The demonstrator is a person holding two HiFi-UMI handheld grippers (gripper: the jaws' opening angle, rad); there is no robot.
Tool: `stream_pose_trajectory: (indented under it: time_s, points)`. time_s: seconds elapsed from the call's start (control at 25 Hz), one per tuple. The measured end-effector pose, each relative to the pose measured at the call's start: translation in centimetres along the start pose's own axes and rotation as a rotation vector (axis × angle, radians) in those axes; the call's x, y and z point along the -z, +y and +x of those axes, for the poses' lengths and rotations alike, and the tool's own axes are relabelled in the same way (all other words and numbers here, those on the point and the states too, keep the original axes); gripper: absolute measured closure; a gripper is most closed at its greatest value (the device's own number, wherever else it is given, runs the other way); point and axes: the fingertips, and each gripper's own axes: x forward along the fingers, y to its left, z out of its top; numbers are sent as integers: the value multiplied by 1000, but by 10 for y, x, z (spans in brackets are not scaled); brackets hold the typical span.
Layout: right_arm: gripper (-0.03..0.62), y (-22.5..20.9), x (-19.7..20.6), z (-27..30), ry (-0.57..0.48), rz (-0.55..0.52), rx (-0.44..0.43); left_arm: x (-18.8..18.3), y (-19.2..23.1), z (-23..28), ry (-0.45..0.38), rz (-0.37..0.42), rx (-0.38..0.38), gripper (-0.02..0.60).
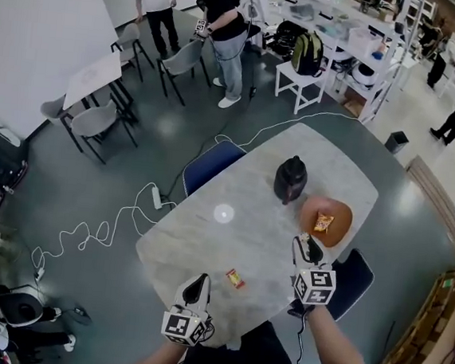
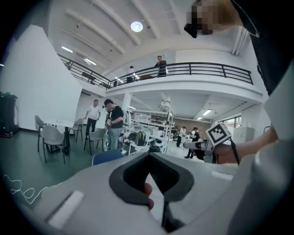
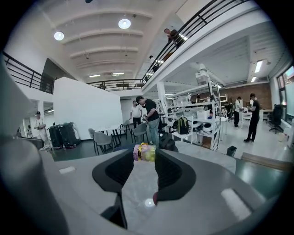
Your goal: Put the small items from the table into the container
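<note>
My right tool (image 1: 299, 241) hovers over the table (image 1: 246, 235), its tips just short of the near rim of the container (image 1: 344, 216), an orange bowl near the table's right edge. In the right gripper view its jaws stand partly spread and pinch a yellow-pink packet (image 3: 144, 152) between the tips, clear of the tabletop. From the head view I cannot make that packet out.

An orange packet (image 1: 323, 222) lies inside the container. A black jug (image 1: 290, 178) stands upright just beside the container, on its far left side, and I cannot tell whether the two touch.

A red packet (image 1: 235, 278) lies flat on the table, well apart from the container, to its near left. My left tool (image 1: 200, 282) is farther left of the container again, near the red packet and not touching it, above the table's near edge. In the left gripper view its jaws are pressed together at the tips with nothing between them.

A blue chair (image 1: 213, 161) is tucked in at the table's far edge, well left of the container.
</note>
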Motion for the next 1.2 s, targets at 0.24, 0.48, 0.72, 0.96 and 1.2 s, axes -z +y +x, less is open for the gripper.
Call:
stream_pose_trajectory:
  time_s: [0.24, 0.48, 0.72, 0.96, 1.2]
  points:
    - [421, -62, -17, 92, 83, -49, -18, -3, 27, -13, 9, 9, -94, 578]
    - [421, -178, 74, 160, 449, -80, 23, 11, 4, -12, 49, 6, -158, 578]
    - [419, -234, 165, 200, 758, 1, 62, 31, 14, -36, 111, -47, -242, 578]
    - [416, -236, 212, 208, 889, -151, 65, 47, 24, -54, 133, -49, -280, 578]
    - [332, -228, 201, 209, 800, -127, 112, 44, 31, -52, 128, -48, -243, 578]
